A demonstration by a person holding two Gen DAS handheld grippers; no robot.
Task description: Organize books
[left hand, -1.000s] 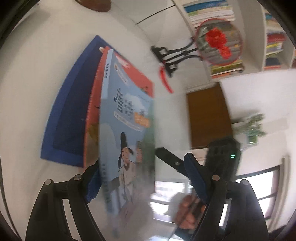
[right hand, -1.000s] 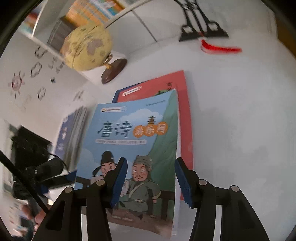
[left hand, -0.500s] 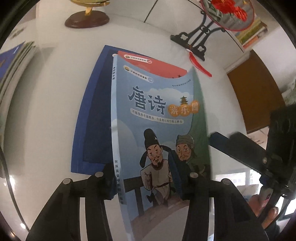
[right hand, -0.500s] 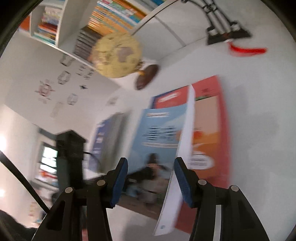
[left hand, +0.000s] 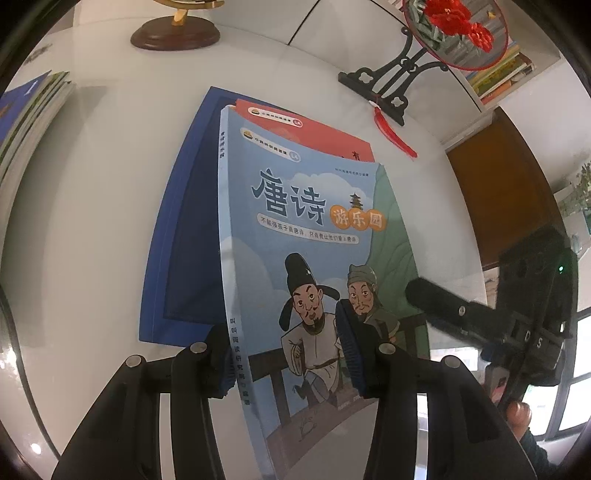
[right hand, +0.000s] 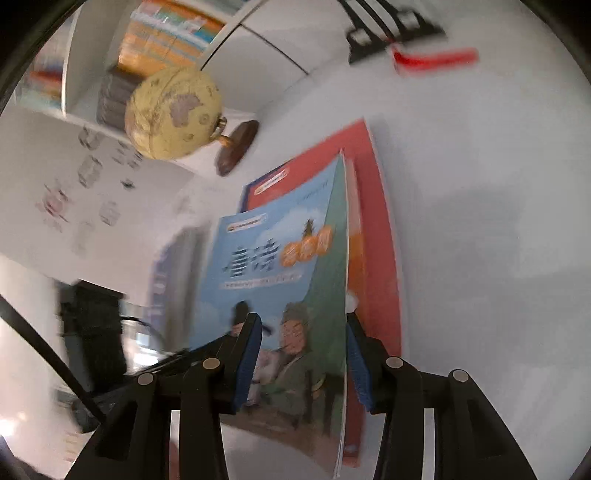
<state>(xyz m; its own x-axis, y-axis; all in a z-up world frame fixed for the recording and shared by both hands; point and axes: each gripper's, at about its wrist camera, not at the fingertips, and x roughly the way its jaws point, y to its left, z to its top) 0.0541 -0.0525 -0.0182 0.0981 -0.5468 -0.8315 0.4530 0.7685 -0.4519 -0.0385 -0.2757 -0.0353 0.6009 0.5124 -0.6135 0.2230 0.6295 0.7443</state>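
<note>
A light blue book (left hand: 314, 229) with two cartoon men on its cover is tilted up off a red book (left hand: 314, 129), which lies on a dark blue book (left hand: 188, 221). My left gripper (left hand: 286, 362) is shut on the light blue book's near corner: one pad sits behind the spine, the other on the cover. In the right wrist view, my right gripper (right hand: 301, 354) straddles the light blue book's (right hand: 280, 280) page edge. Its jaws are closing and the pads are not clamped. The red book (right hand: 376, 240) shows beneath. One right finger (left hand: 424, 295) reaches in from the right.
The white table (left hand: 92, 221) holds a globe (right hand: 173, 114) on a wooden base (left hand: 175, 33) at the back. A round fan on a black stand (left hand: 391, 85) with a red tassel (left hand: 395, 136) is nearby. Another book stack (left hand: 29, 110) lies at the left. Bookshelves (left hand: 498, 74) stand behind.
The left jaws closed onto the light blue book. The book swung from steeply on edge to facing the left camera. The right jaws narrowed and shifted to the book's page edge.
</note>
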